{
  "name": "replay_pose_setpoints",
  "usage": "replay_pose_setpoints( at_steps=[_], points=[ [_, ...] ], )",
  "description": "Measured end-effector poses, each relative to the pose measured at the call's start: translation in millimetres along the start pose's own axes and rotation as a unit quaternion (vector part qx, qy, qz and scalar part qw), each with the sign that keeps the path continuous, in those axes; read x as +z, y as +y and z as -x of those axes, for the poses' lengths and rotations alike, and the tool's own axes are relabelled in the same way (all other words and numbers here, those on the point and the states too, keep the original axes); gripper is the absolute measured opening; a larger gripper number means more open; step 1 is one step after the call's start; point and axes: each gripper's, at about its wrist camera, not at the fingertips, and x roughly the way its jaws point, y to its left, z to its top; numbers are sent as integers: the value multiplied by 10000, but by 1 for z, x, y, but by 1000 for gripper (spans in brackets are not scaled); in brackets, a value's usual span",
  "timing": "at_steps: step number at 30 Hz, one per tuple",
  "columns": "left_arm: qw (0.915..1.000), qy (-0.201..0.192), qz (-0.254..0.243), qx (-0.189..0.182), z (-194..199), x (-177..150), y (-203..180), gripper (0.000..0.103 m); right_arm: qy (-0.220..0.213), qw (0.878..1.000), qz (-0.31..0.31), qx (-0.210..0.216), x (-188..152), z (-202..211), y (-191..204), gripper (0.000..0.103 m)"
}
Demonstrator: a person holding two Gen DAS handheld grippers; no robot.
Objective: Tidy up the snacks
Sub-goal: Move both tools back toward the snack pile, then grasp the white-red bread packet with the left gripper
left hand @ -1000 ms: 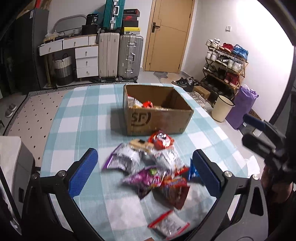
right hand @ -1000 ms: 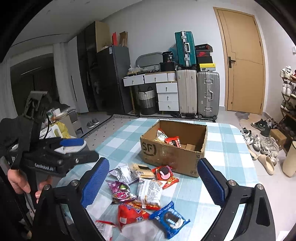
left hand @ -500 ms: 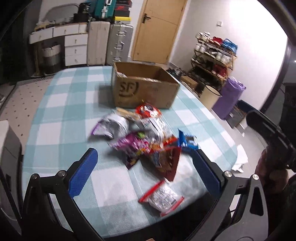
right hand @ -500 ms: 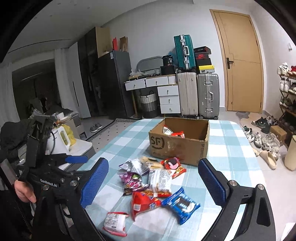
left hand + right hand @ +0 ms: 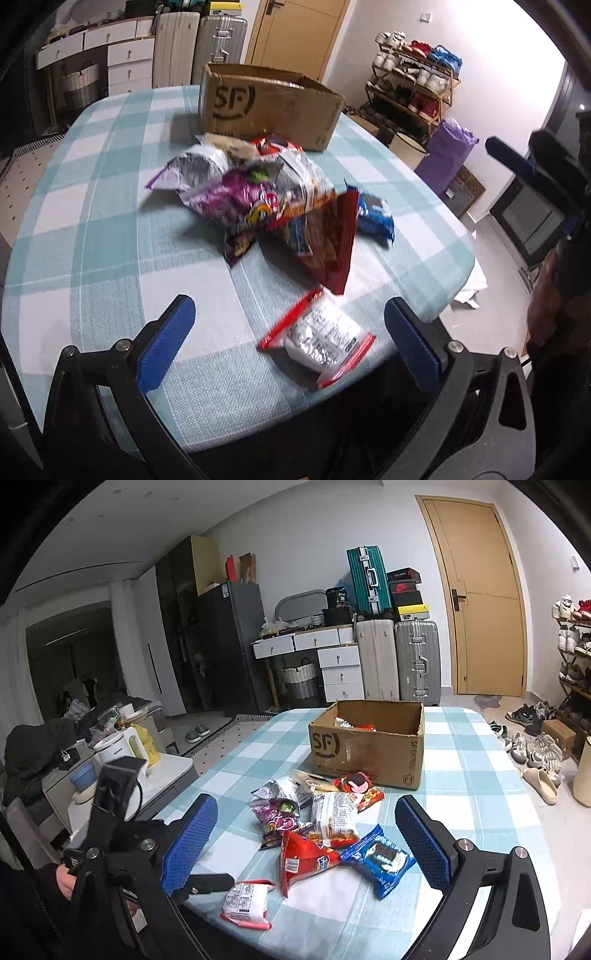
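A: Checked tablecloth table (image 5: 110, 206) first, broad and mostly bare on the near left. Cardboard box (image 5: 369, 753) at the far end, open-topped, a few packets already inside.

B: Then the snack pile (image 5: 266, 192), heaped just in front of the box, overlapping. Red chip bag (image 5: 303, 856) and blue cookie pack (image 5: 380, 860) at its near edge, touching. White packet with red ends (image 5: 321, 339) alone, apart from the heap, close to the table's near edge.

A: Left gripper (image 5: 288, 347) spread wide, empty, straddling that white packet but not touching. Right gripper (image 5: 306, 849) likewise released, nothing held, hovering over the near side of the pile.

B: Probably best to start with the lone packet: lower straight down, pinch across the narrow width on the crimped end, avoid squeezing the puffed middle.

A: Slippery foil, likely; firm close before lifting.

B: Careful of the edge just beside it. Any nudge toward the person could tip it off.

A: Clear lane along the left of the pile to the box. Lift high over the front wall, release inside.
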Motion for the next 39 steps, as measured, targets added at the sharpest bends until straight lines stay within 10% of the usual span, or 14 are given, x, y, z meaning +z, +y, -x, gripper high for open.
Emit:
replay_pose_setpoints(
  at_steps=[23,32,39],
  points=[
    [9980,509,-349,-130,-49,-22,-12,100,103,9998,-178,-56,-17,2,-12,99],
    [9954,242,-924,81,-46,-32,-25,56,110,9996,-270,-51,-23,3,-17,99],
    [9956,188,-920,59,-45,-30,-26,47,130,9994,-332,-43,-26,1,-20,99]
  ],
)
